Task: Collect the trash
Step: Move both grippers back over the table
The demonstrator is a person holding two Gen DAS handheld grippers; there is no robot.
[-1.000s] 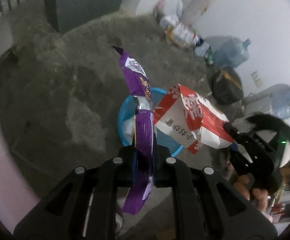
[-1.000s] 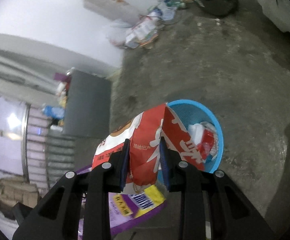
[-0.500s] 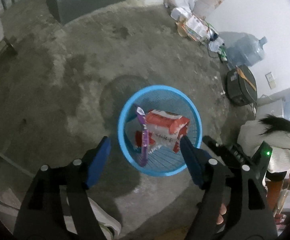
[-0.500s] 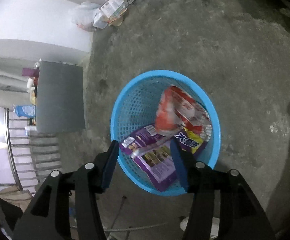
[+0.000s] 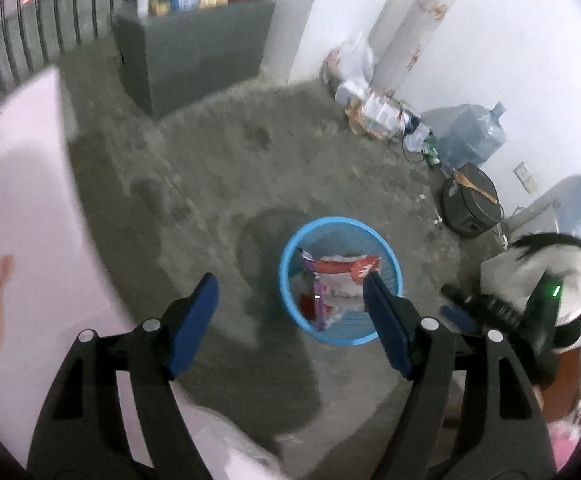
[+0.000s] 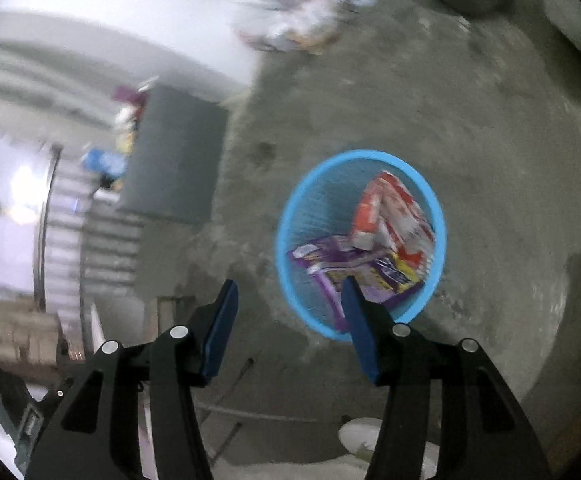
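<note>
Blue basket (image 5: 340,280) sits on bare concrete floor (image 5: 210,184), open floor all round its rim. Red wrapper (image 6: 390,212) & purple wrapper (image 6: 354,268) lie inside basket, leaning on its wall. Left gripper (image 5: 290,316) above basket, jaws just opened wide, nothing held. Right gripper (image 6: 288,320) same, jaws just opened, empty. Grey cabinet (image 5: 194,48) well beyond basket by wall.

The right finger hides part of the blue basket's (image 5: 340,280) rim; wrapper (image 6: 354,268) print blurs unreadable.

left gripper (image 5: 290,312) opened; right gripper (image 6: 288,316) opened | both wrappers (image 6: 366,248) dropped into basket (image 6: 290,216)
</note>
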